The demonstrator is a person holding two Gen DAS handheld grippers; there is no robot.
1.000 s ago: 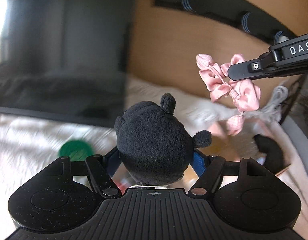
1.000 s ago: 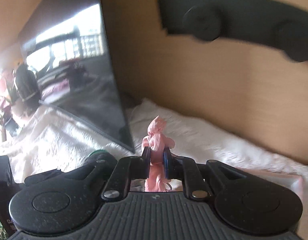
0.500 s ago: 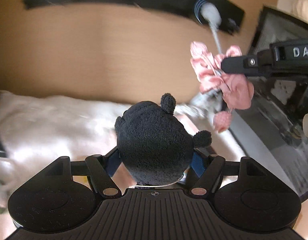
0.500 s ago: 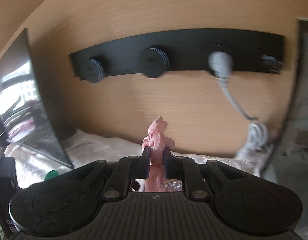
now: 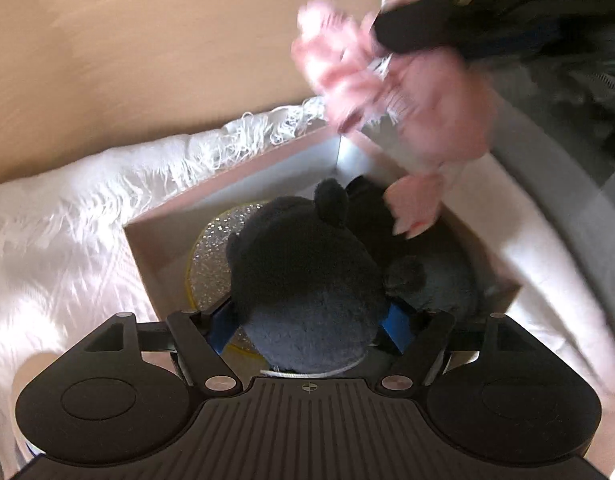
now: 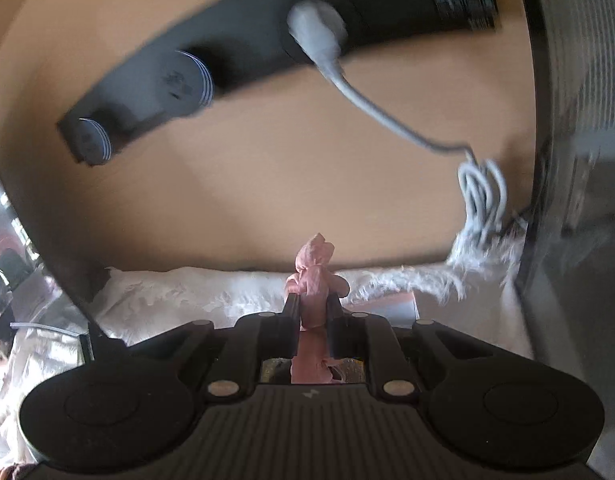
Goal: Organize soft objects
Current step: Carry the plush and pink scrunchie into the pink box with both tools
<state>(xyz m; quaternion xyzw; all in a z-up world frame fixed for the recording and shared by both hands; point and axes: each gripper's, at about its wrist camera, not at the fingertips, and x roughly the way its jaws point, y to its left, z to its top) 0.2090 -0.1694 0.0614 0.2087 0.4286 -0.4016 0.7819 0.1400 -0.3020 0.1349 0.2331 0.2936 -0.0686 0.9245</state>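
Note:
My left gripper is shut on a black plush toy with small round ears and holds it over an open pink box. Inside the box lie a glittery round pad and a dark soft item. My right gripper is shut on a pink scrunchie. In the left wrist view the scrunchie is blurred and hangs above the box's far right corner, with the right gripper's finger on it.
The box sits on a white furry cloth against a wooden wall. A black socket strip with a white plug and cable is on the wall. A dark device stands to the right.
Both grippers swung right and tilted down, away from the dark screen. The pink box has come into the left wrist view below the plush toy. The scrunchie now hangs over the box.

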